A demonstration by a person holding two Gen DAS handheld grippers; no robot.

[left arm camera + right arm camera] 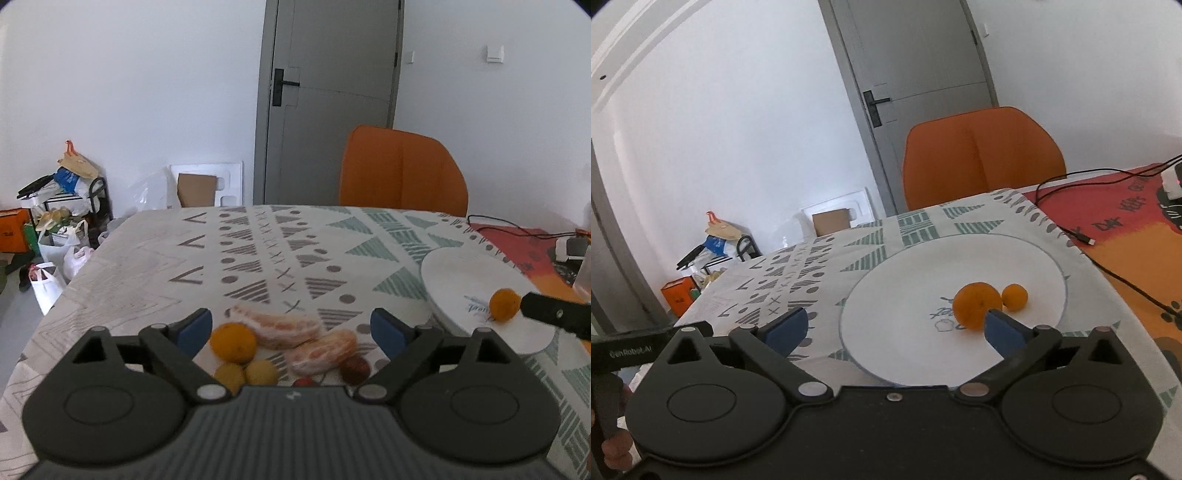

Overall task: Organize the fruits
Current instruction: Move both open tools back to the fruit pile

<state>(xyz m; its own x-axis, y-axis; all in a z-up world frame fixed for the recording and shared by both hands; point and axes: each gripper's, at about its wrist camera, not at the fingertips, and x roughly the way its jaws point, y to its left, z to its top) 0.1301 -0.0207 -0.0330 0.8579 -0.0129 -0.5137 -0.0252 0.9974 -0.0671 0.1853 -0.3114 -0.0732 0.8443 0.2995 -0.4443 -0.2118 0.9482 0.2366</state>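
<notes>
My left gripper [291, 328] is open above a cluster of fruit on the patterned tablecloth: an orange [233, 342], two peeled citrus pieces [284, 328] [322, 350], two small yellow fruits [261, 372], and a dark red fruit [354, 368]. My right gripper [897, 328] is open and empty over the white plate [897, 295]. The plate holds a large orange [976, 305] and a small orange [1015, 297], just past the right finger. The plate [461, 280] and one orange [504, 304] also show in the left wrist view.
An orange chair [982, 155] stands behind the table's far edge. A red-orange mat [1126, 229] with black cables [1108, 269] lies right of the plate. Bags and boxes [55, 229] sit on the floor at left. A grey door [332, 92] is behind.
</notes>
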